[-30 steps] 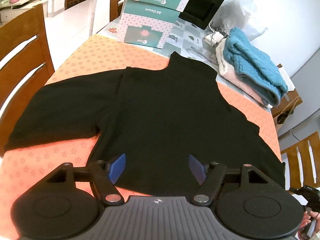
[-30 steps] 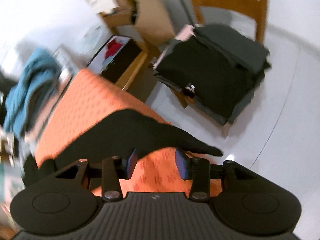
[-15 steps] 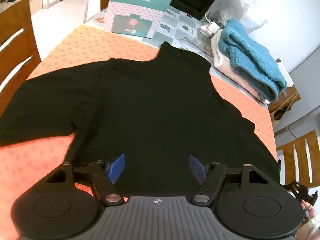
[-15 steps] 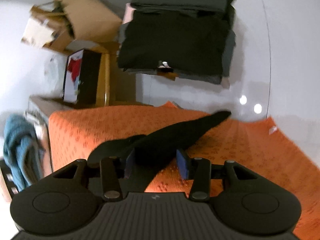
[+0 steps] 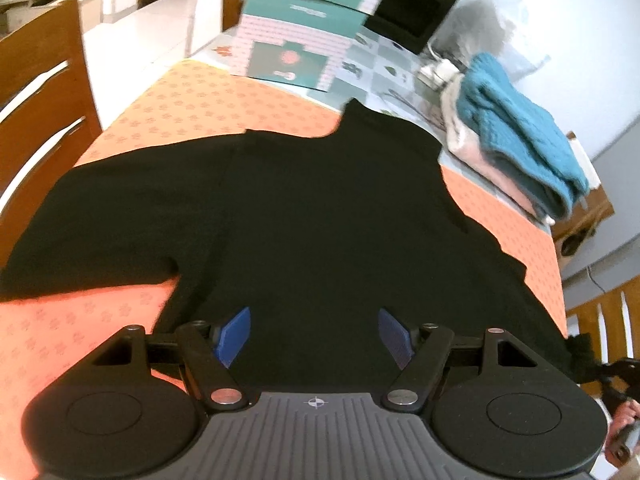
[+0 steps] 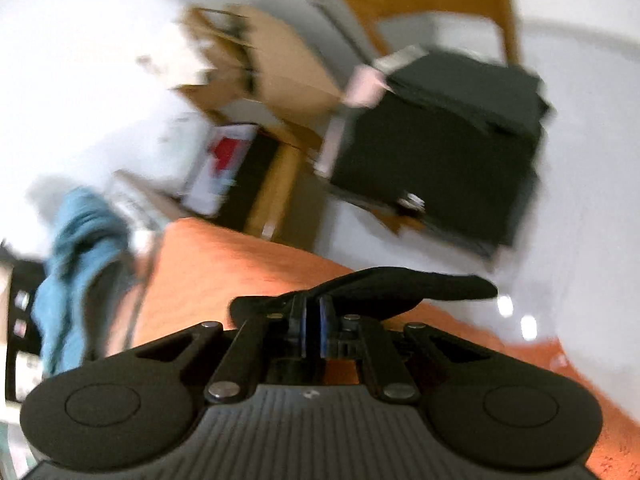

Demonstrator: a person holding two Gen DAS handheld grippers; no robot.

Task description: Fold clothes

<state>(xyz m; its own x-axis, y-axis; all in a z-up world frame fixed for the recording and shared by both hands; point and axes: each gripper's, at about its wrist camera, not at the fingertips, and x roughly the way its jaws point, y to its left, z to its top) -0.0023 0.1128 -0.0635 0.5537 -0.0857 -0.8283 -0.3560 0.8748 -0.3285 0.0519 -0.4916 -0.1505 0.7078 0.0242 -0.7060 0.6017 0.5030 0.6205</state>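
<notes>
An orange tablecloth with a small repeating flower print covers the near part of the table; beyond it the surface shows a grey-and-white checked covering with small dark motifs. A wooden chair stands at the table's left side, another chair at the right, and pale floor tiles run toward a doorway behind. At the far end sit stacked pink-and-teal cartons; their lettering is too blurred to read. Beside them is a black box, and to the right a folded teal cable-knit sweater lies on top of a pale pink garment.

The black turtleneck sweater lies spread flat on the orange cloth, collar pointing away, one sleeve stretched out to the left. The left gripper hovers over its hem with its blue-padded fingers spread wide, holding nothing.

The right wrist view is motion-blurred. The right gripper has its fingers pressed together, pinching the sweater's right sleeve near the table's edge, the cuff end sticking out past the fingers. Behind, a stack of dark folded clothes rests on a chair, with cardboard boxes against the white wall.
</notes>
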